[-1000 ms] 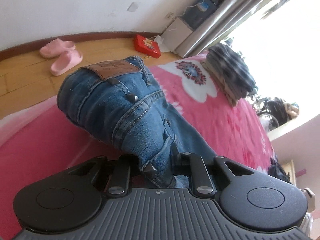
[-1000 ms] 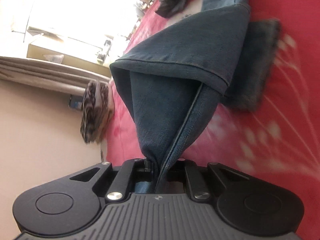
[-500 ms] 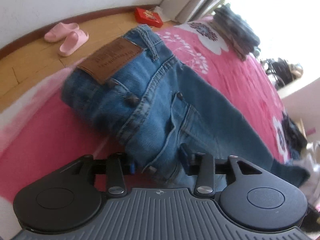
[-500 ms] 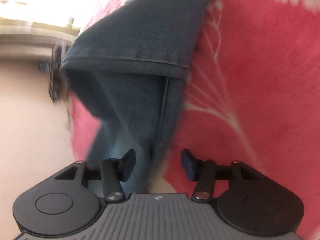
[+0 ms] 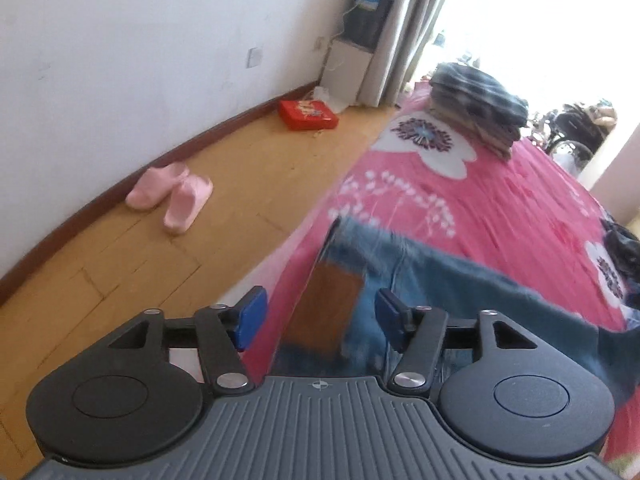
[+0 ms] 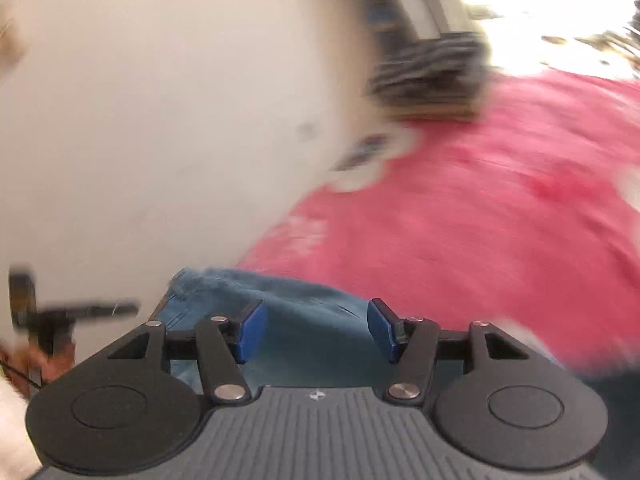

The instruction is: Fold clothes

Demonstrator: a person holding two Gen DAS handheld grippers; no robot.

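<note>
Jeans (image 5: 420, 276): lying on bed (image 5: 520, 200) near its floor-side edge, waistband end toward both grippers.
Left gripper (image 5: 318, 320): spread, empty, over waistband patch.
Right gripper (image 6: 316, 330): spread, empty, over denim.

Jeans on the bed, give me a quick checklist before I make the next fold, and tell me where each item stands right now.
1. Left tongs open, gripping nothing: ok.
2. Right tongs open, gripping nothing: ok.
3. Jeans lying on the pink bedspread, not hanging off the edge: ok.
4. Jeans lying flat and even: cannot tell, both views are blurred.
5. Leather waistband patch in view between the left tongs: ok.
6. Folded clothes stack apart from the jeans: ok.
</note>
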